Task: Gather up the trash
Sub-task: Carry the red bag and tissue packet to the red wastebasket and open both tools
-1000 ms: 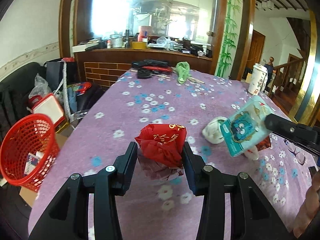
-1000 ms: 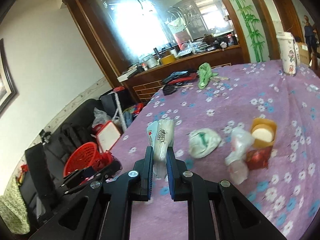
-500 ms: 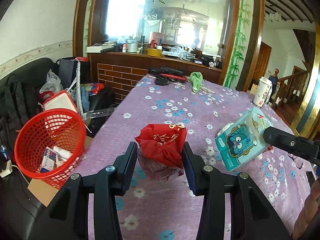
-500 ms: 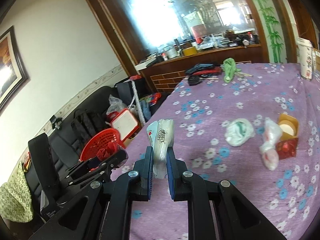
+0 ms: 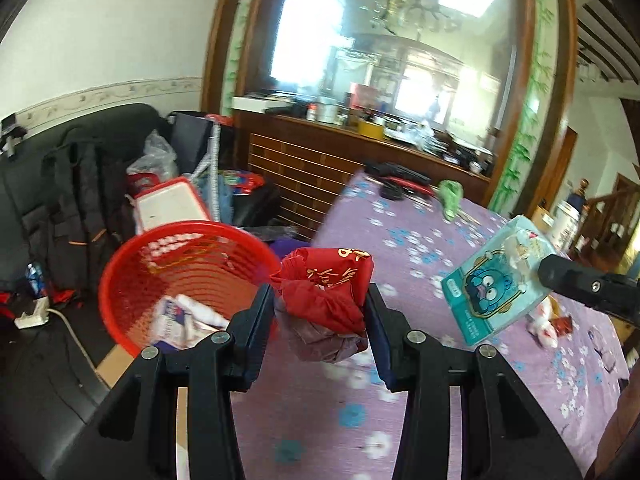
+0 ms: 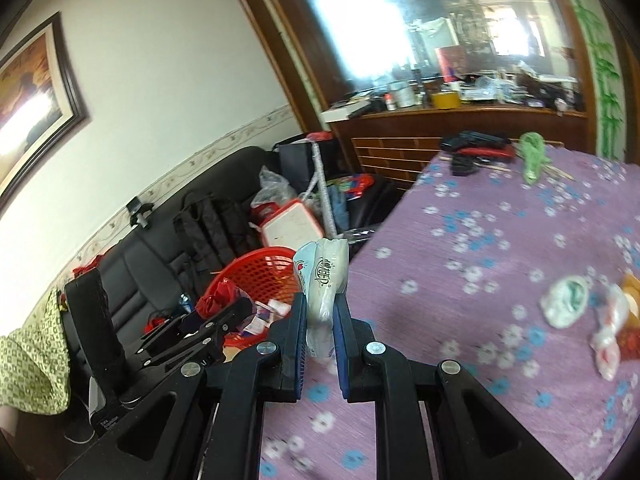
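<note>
A crumpled red wrapper (image 5: 326,304) sits pinched between the fingers of the left claw (image 5: 322,312), held in the air just past the tabletop (image 5: 400,264) edge, with the red basket (image 5: 132,276) below and to the claw's left. The basket stands on the floor beside the tabletop and already holds a few scraps of paper. The right claw (image 6: 320,320), closed narrowly on a flat tissue pack (image 6: 324,280) that stands upright between its fingers, hangs over the tabletop near the same edge; in the left view the pack (image 5: 496,280) shows a blue cartoon face. From the right view the basket (image 6: 256,276) lies ahead and to the left, beyond the left claw (image 6: 224,308), so the left claw is the nearer of the two and its load looks close to a drop, needing a short move left to clear the rim. The right claw would probably have to follow across the edge before letting go. More trash waits on the tabletop: a white-green wad (image 6: 566,306), a clear bag (image 6: 610,340) and a small red-and-orange box (image 6: 632,332), all well apart from either claw. The scene is motion-blurred
</note>
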